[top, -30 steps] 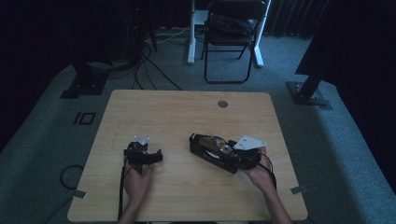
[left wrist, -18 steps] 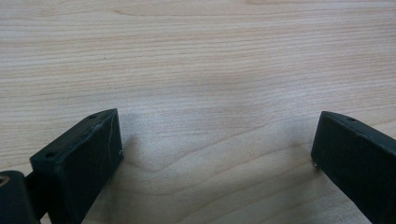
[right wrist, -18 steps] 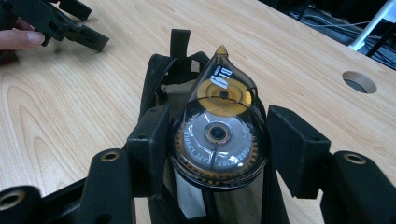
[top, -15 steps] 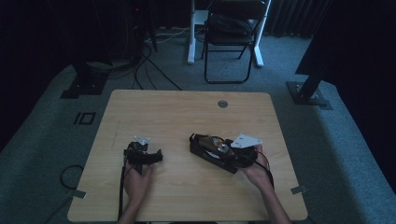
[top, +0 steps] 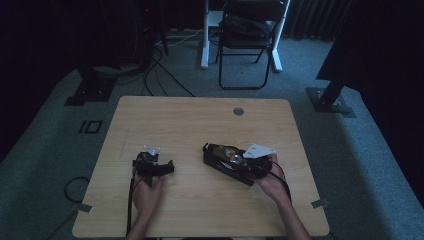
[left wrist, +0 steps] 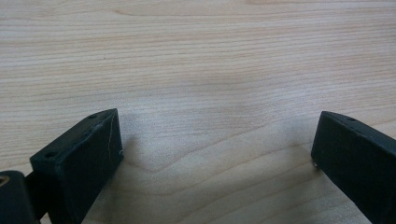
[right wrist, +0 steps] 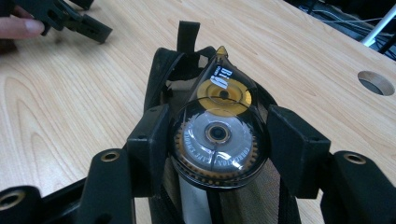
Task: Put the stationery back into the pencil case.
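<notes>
A clear correction tape dispenser with a yellow and a grey spool sits between the pads of my right gripper, which is shut on it. It hangs just over a black mesh pouch lying on the wooden table. From above, the right gripper points left, over the pouch at the table's front right. My left gripper rests at the front left. Its jaws stand wide apart in the left gripper view, with only bare wood between them.
The table has a round cable hole near its far edge. A folding chair and cables stand on the floor beyond it. In the right gripper view the left gripper lies at the upper left, a fingertip beside it.
</notes>
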